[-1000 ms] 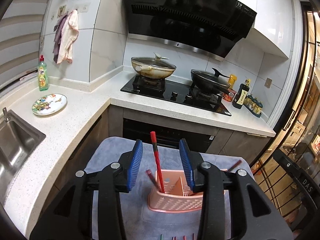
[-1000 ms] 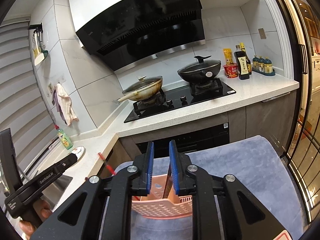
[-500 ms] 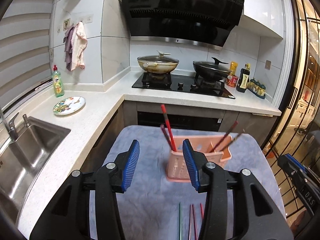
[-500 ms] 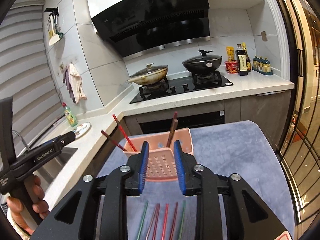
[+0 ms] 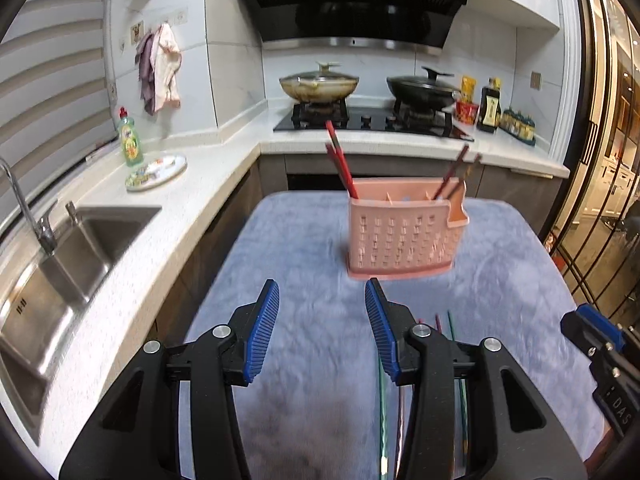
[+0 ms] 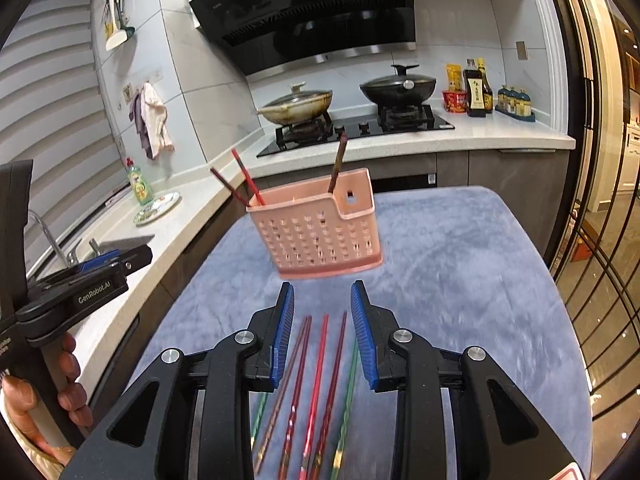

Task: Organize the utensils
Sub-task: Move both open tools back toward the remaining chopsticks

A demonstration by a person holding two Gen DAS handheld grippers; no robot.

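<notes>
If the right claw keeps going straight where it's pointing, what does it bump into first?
Probably the loose chopsticks lying on the grey mat between its open fingers; the pink basket sits farther ahead. Depth is uncertain.

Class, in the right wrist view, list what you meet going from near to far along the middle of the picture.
Right gripper → loose chopsticks on the grey cloth → pink basket → stove → hood.

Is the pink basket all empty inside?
No, the pink basket has chopsticks standing in it, poking up above its rim, while more lie on the grey cloth.
</notes>
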